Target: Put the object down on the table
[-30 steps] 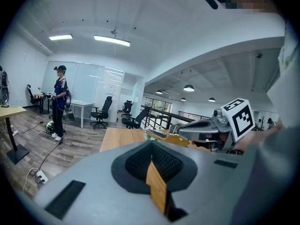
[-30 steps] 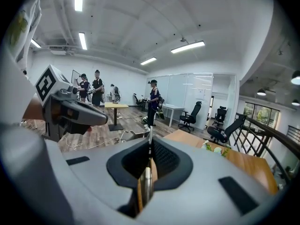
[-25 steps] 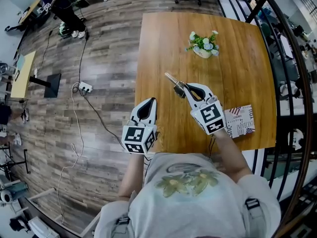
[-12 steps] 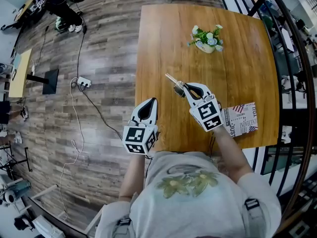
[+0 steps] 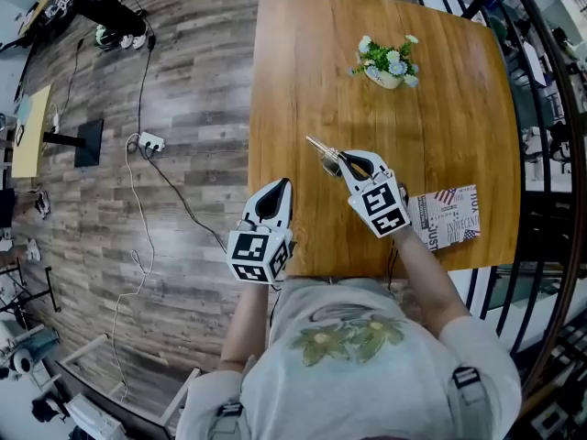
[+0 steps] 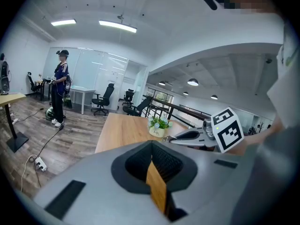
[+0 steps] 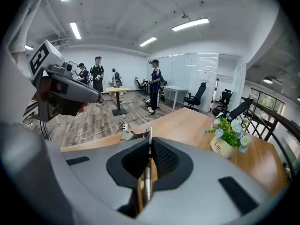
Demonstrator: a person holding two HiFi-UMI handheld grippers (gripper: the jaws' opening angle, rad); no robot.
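Grippers, two: right gripper (image 5: 344, 160) is clamped on one slim silver metal utensil (image 5: 321, 148), angled down over the orange wooden table (image 5: 303, 62), likely so it can be laid flat. Left gripper (image 5: 279, 187) is closed on nothing, idle beside the table's near corner. One white pot of flowers (image 5: 387, 62) and one printed booklet (image 5: 449, 216) sit on the table.

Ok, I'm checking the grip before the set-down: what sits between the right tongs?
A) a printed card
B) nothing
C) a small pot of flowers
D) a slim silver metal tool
D: the right tongs are closed on the slim silver metal tool, whose end sticks out past their tips above the wooden table.
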